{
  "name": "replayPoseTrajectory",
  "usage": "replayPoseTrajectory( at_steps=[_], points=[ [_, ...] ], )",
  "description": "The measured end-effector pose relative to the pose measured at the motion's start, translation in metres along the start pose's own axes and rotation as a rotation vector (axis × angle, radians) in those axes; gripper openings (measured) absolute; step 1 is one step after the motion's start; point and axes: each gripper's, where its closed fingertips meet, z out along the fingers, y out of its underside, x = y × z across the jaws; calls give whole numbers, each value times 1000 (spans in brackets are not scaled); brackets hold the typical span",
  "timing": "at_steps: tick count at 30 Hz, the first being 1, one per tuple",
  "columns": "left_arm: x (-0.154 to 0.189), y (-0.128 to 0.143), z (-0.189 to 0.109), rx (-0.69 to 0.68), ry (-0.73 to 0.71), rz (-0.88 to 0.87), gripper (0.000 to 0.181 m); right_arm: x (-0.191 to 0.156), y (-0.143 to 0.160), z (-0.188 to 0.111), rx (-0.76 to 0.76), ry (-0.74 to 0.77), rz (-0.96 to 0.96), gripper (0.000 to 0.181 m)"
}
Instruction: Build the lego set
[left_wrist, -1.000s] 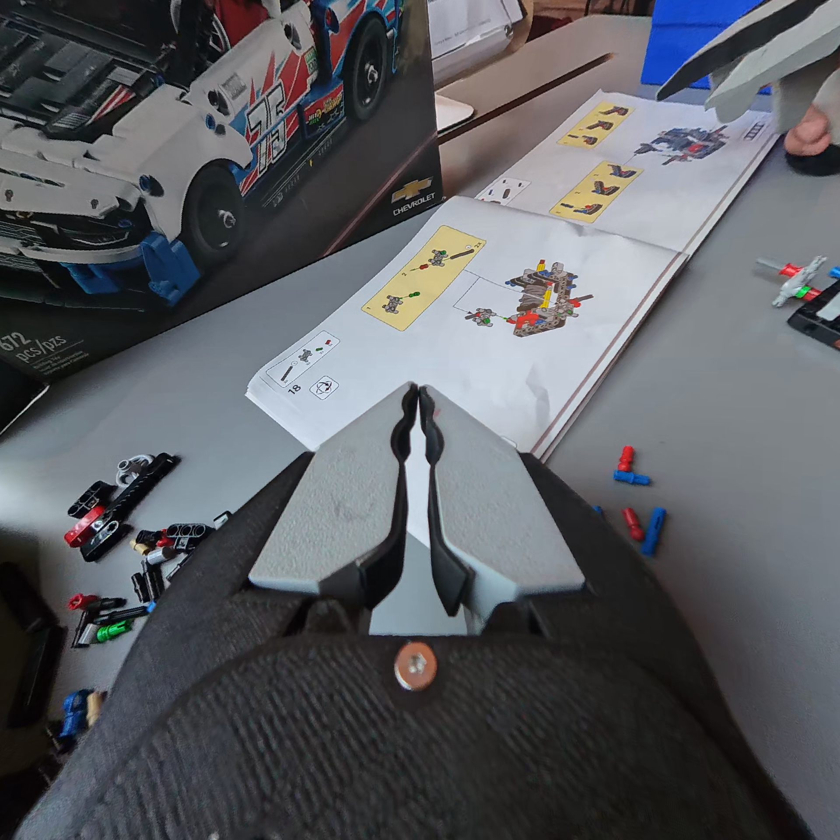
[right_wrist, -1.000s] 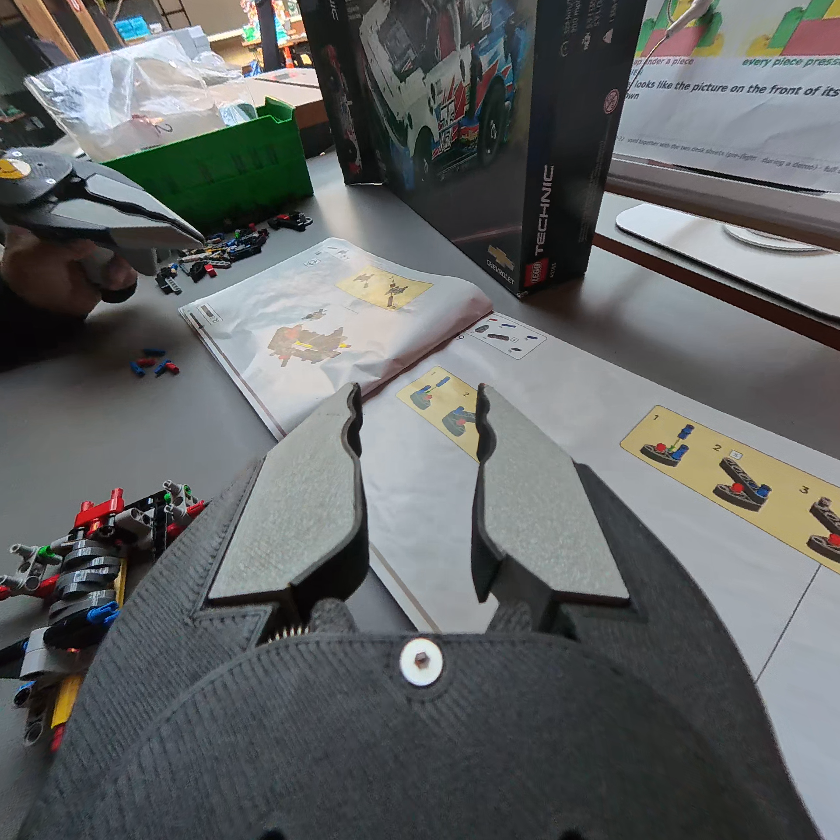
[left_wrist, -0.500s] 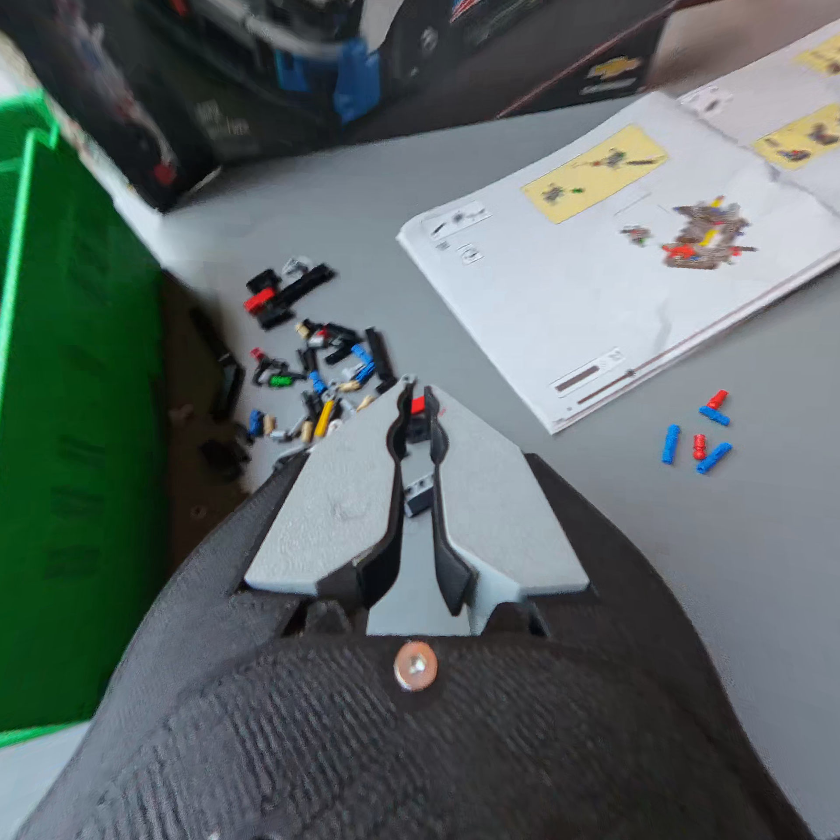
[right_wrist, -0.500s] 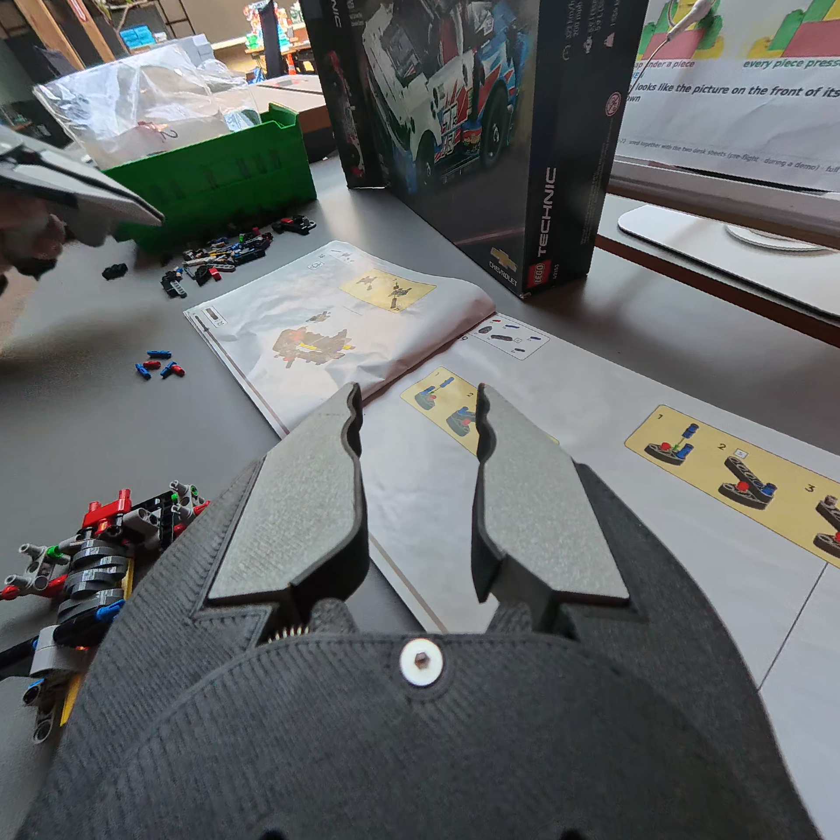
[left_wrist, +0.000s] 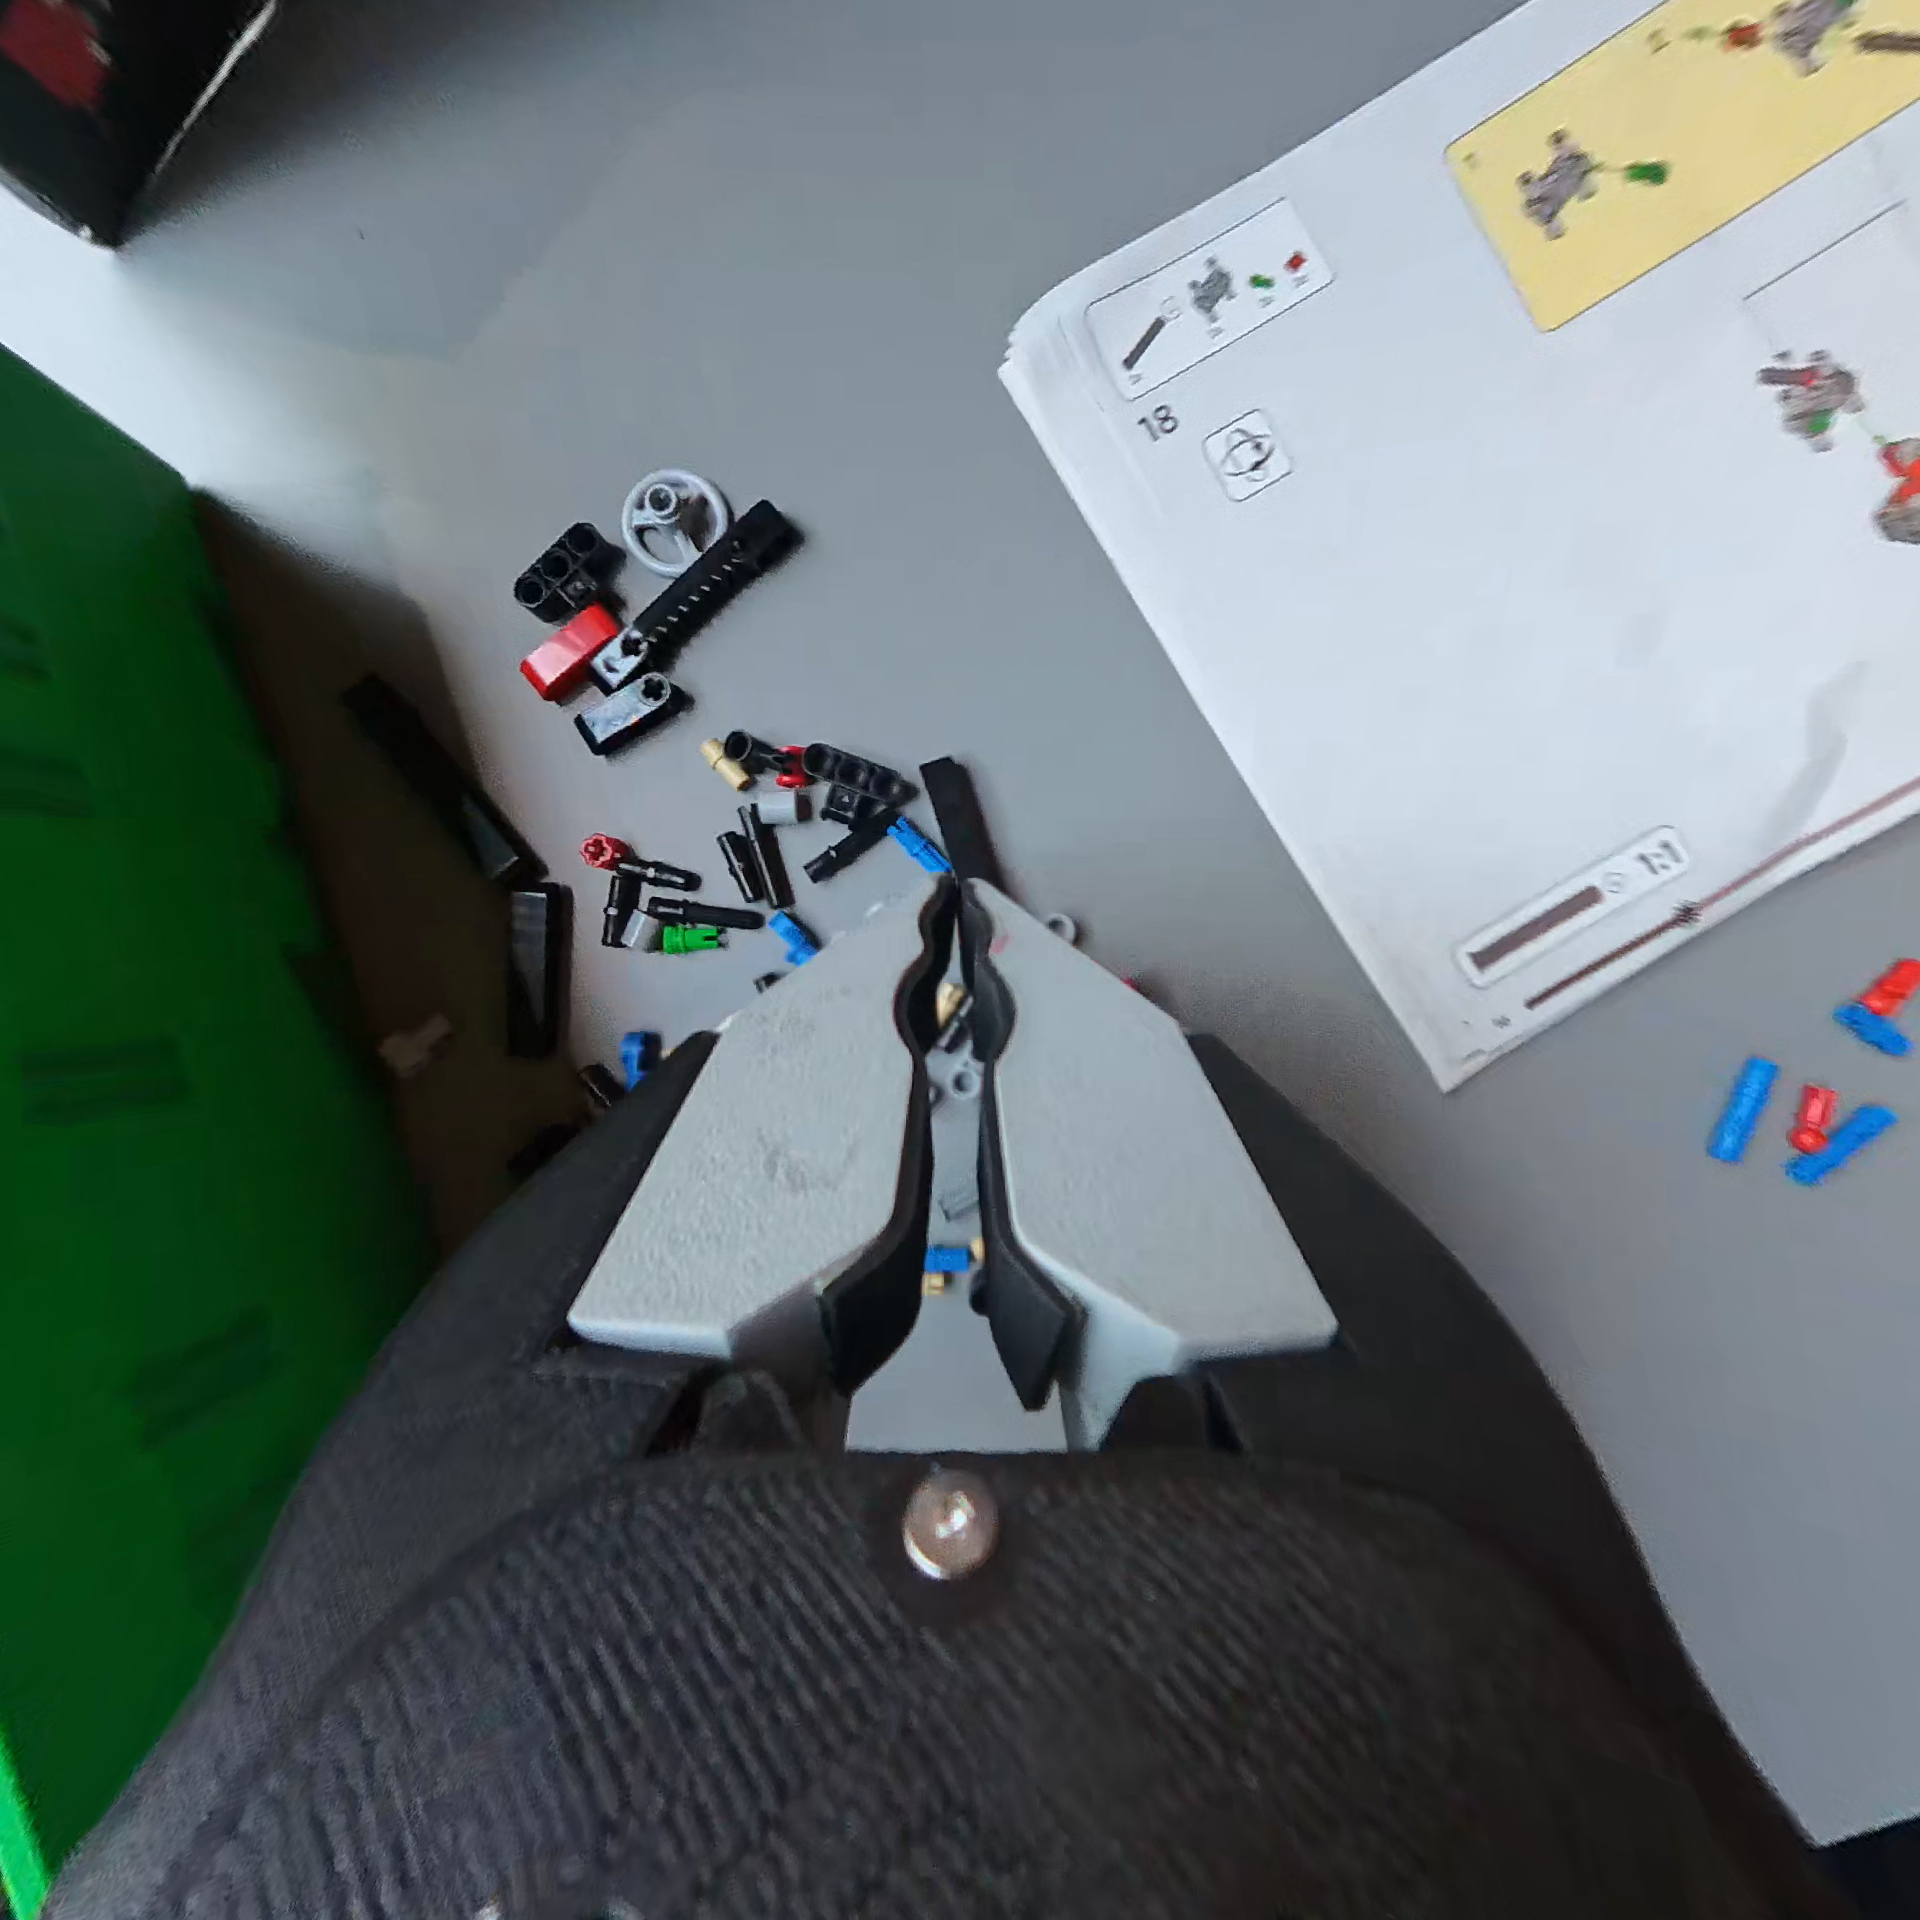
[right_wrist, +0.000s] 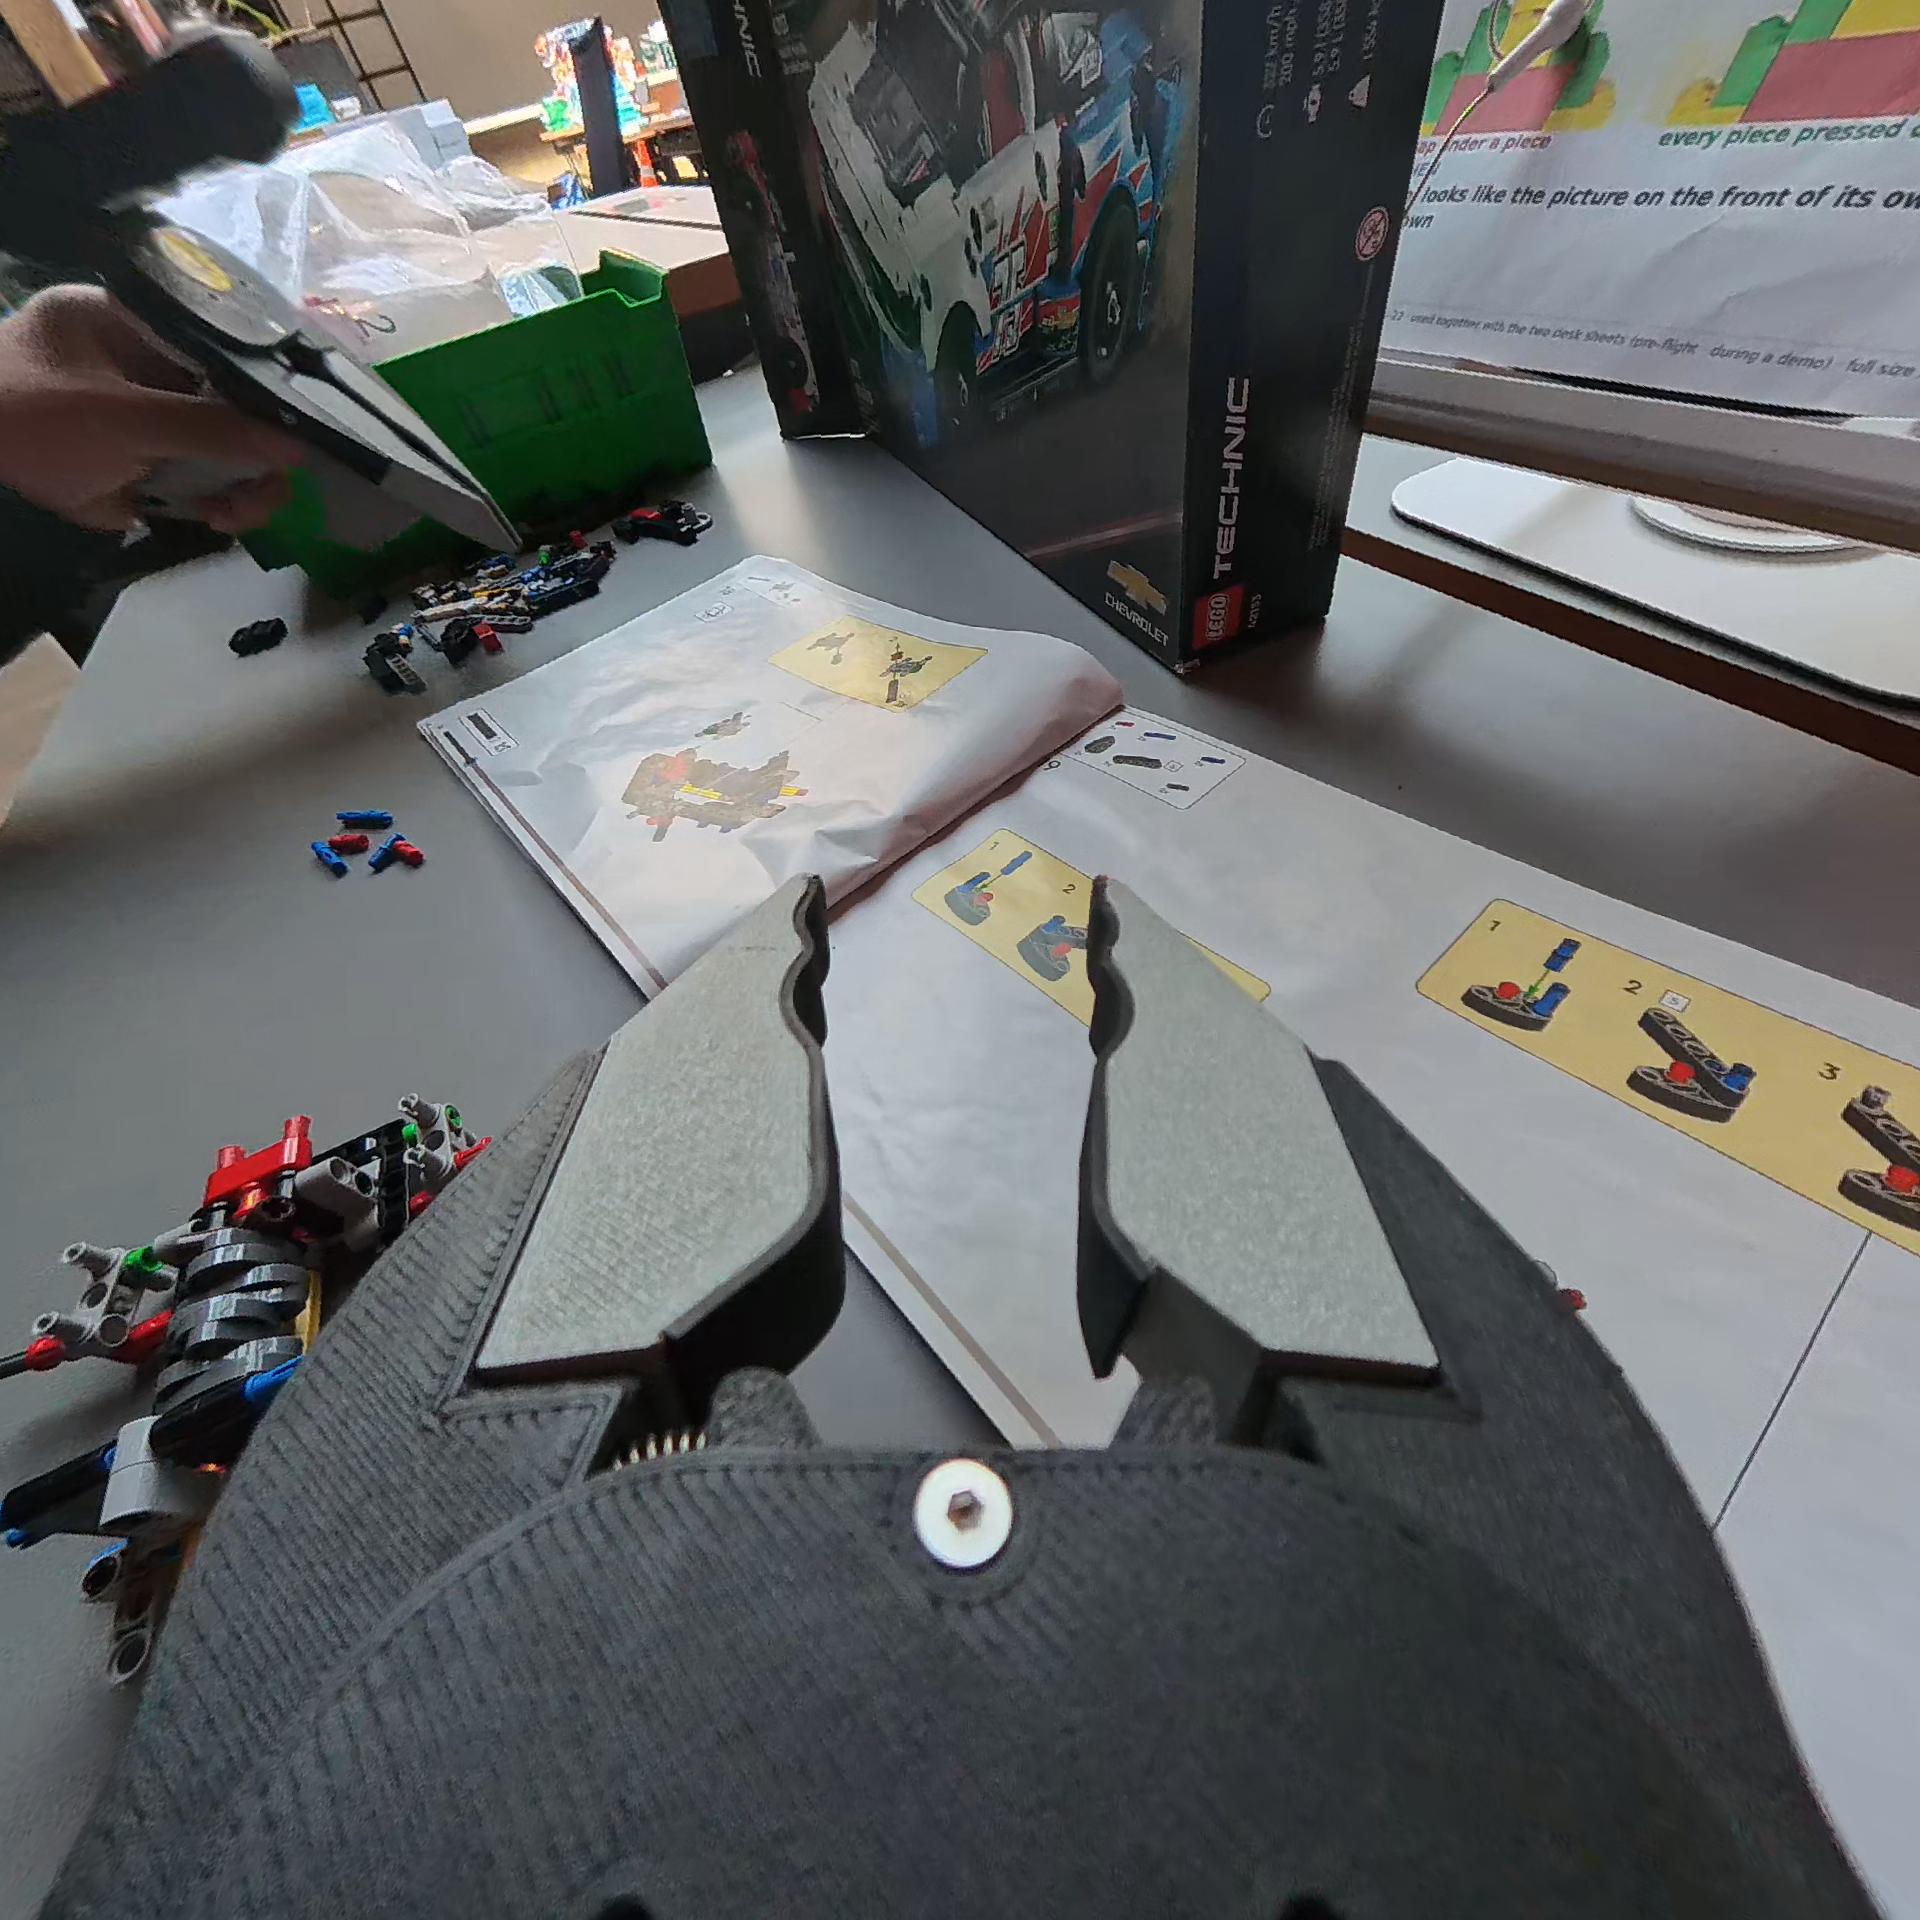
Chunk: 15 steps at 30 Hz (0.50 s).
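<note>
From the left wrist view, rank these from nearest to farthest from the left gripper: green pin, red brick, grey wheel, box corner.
1. Green pin, just left of the left gripper.
2. Red brick, farther up and left.
3. Grey wheel, just beyond the brick.
4. Box corner, far at top left.

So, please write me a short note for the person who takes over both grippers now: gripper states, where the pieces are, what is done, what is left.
Left gripper: shut, nothing clearly held, tips low over the loose pieces pile beside the green bin.
Right gripper: open, empty, above the open instruction booklet.
Partly built assembly lies on the table left of the right gripper. A few blue and red pins lie apart, near the booklet's corner. Set box stands behind.
Done: only that sub-assembly. Left: pick the next piece from the pile and continue; most of the build remains.
</note>
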Motion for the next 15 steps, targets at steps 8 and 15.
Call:
replayPoseTrajectory(
  at_steps=[8, 15],
  points=[
    [-5, 5, 23, -109, 85, -85, 7, -1, 2, 2, -20, -13, 0, 48],
    [-11, 2, 26, -122, 81, -107, 10, -1, 2, 3, -18, -17, 2, 47]
  ],
)
